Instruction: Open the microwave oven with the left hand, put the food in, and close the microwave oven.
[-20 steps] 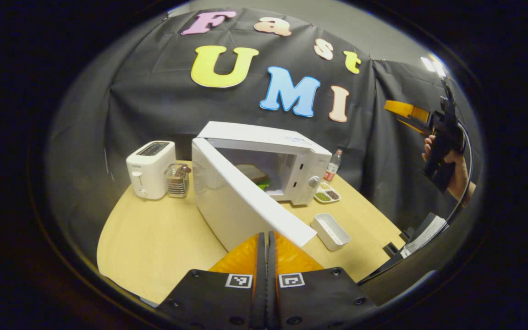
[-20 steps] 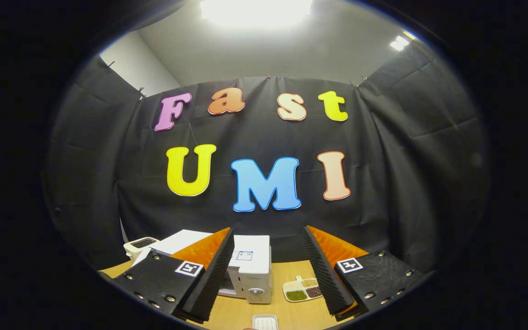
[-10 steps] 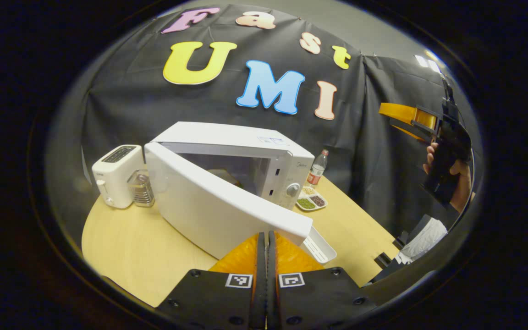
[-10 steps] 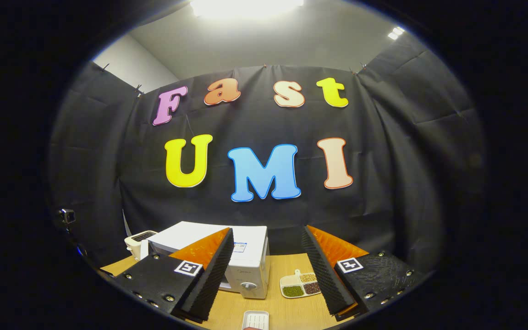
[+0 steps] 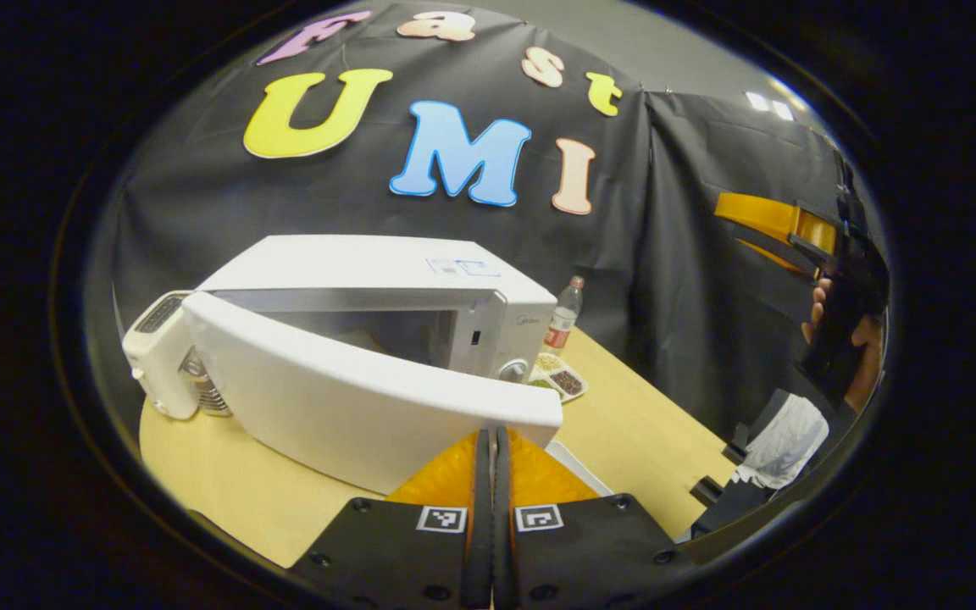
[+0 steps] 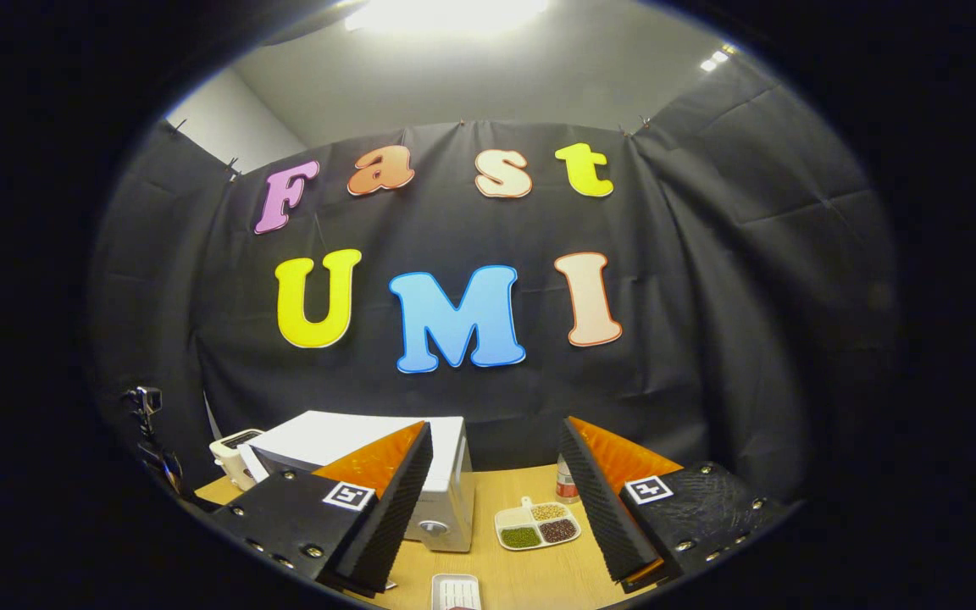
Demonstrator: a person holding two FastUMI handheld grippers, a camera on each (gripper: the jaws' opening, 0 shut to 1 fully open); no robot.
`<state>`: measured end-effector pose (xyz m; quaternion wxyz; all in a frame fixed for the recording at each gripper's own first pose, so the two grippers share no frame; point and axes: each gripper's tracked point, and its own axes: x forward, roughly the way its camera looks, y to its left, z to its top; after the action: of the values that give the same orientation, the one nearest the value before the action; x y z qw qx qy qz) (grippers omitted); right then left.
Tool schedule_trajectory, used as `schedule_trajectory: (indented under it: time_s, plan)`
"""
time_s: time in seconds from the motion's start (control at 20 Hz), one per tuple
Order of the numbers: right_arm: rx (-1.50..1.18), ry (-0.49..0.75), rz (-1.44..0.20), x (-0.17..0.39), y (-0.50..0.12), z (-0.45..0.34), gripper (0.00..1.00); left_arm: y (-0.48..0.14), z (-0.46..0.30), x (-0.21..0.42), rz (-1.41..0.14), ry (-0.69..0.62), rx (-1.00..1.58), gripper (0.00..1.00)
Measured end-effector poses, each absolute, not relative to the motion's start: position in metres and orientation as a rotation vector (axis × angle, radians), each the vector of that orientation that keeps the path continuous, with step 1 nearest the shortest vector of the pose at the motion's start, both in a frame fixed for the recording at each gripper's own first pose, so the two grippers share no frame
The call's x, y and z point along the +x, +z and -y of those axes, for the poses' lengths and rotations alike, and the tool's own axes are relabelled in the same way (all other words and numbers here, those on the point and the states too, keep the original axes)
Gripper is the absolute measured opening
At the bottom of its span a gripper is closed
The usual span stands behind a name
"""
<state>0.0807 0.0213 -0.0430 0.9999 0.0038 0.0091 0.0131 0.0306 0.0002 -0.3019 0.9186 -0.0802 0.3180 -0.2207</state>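
Note:
The white microwave (image 5: 369, 264) stands on the wooden table (image 5: 649, 432) with its door (image 5: 344, 407) ajar at a shallow angle. The door hides most of the cavity, and I cannot make out the food behind it. My left gripper (image 5: 492, 436) is shut with nothing between its fingers, its tips against the door's outer face near the free edge. My right gripper (image 6: 496, 500) is open and empty, held high and back from the table. In the left gripper view the right gripper (image 5: 763, 222) shows at the right, with a hand (image 5: 848, 343) holding it.
A white toaster (image 5: 153, 343) stands left of the microwave. A bottle (image 5: 564, 307) and a divided dish of grains (image 5: 560, 379) sit at its right, and a shallow white tray (image 5: 577, 464) lies in front. In the right gripper view, the dish (image 6: 535, 527) and tray (image 6: 454, 591) lie below.
The microwave door has swung a good way toward shut, with my shut left gripper following against it. The right gripper stays raised and open, drifting slightly.

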Motion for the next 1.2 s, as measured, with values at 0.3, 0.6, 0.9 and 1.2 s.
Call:
schedule_trajectory:
  time_s: [0.3, 0.6, 0.9, 1.2]
  plan:
    - [0.003, -0.045, -0.023, 0.078, -0.044, 0.006, 0.92, -0.309, 0.017, 0.064, -0.648, -0.489, -0.174, 0.07]
    - [0.000, -0.084, -0.033, 0.079, -0.047, 0.026, 0.92, -0.315, 0.025, 0.091, -0.646, -0.498, -0.187, 0.07]
    - [-0.006, -0.090, -0.040, 0.086, -0.048, 0.035, 0.92, -0.324, 0.037, 0.117, -0.644, -0.466, -0.215, 0.07]
    - [-0.020, -0.084, -0.053, 0.091, -0.051, 0.041, 0.92, -0.332, 0.043, 0.146, -0.633, -0.428, -0.238, 0.07]
